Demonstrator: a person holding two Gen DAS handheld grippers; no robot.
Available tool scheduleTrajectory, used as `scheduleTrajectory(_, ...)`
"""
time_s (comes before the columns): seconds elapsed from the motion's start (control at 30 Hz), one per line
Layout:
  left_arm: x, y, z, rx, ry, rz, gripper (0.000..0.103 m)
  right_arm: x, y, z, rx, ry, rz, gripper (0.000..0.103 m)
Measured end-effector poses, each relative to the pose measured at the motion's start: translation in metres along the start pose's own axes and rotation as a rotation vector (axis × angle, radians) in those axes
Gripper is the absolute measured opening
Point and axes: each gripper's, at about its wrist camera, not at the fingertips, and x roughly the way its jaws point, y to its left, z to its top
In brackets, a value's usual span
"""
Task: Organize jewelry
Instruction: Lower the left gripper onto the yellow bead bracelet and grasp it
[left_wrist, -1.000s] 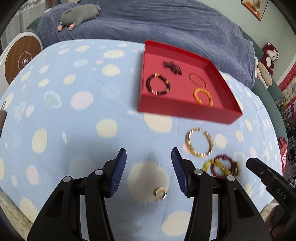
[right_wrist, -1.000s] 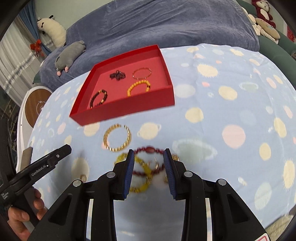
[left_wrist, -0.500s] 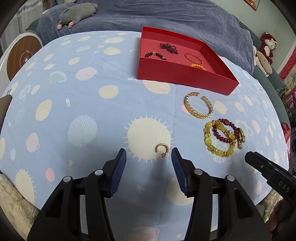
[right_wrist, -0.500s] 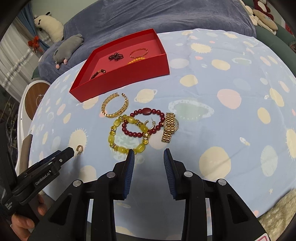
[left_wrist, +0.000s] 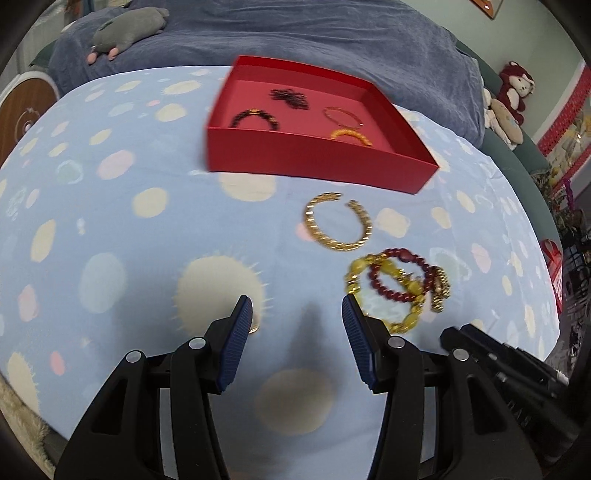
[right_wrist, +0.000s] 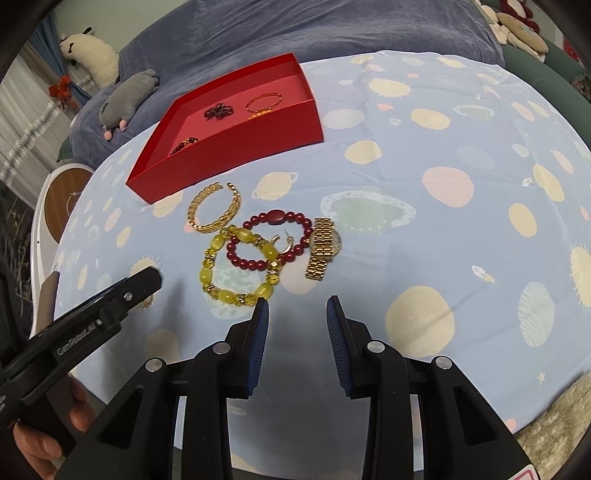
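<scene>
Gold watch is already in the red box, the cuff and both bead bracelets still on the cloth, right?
Not quite. The gold watch lies on the cloth too, beside the red bead bracelet, outside the red box; the right wrist view shows it.

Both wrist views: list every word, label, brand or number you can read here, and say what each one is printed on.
"GenRobot.AI": white lettering, partly blurred, on the side of the left gripper as seen from the right wrist view.
Right gripper in the left wrist view: faint raised lettering on its black body, too dark and blurred to read.
Gold watch: dial markings too small to read.
Red tray: no print visible.
</scene>
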Motion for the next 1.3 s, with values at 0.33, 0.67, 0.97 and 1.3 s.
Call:
scheduleTrajectory(0.33, 0.035, -0.036, 0.003, 0.085, 0.035, 0.038, 0.040, 0.003, -0.016, 0.006, 0.026, 0.003, -0.013, 0.033)
scheduleTrajectory(0.67, 0.029, -0.018, 0.002, 0.074, 0.038, 0.029, 0.010, 0.008, -0.012, 0.014, 0.029, 0.000, -0.013, 0.033)
scheduleTrajectory(0.97, 0.012, 0.015, -0.009, -0.003, 0.038, 0.033, 0.009, 0.011, 0.006, 0.023, -0.003, -0.005, 0.011, 0.033)
scheduleTrajectory(1.3, 0.011, 0.028, -0.011, -0.031, 0.041, 0.038, 0.010, 0.028, 0.037, 0.027, -0.075, 0.018, 0.048, 0.032)
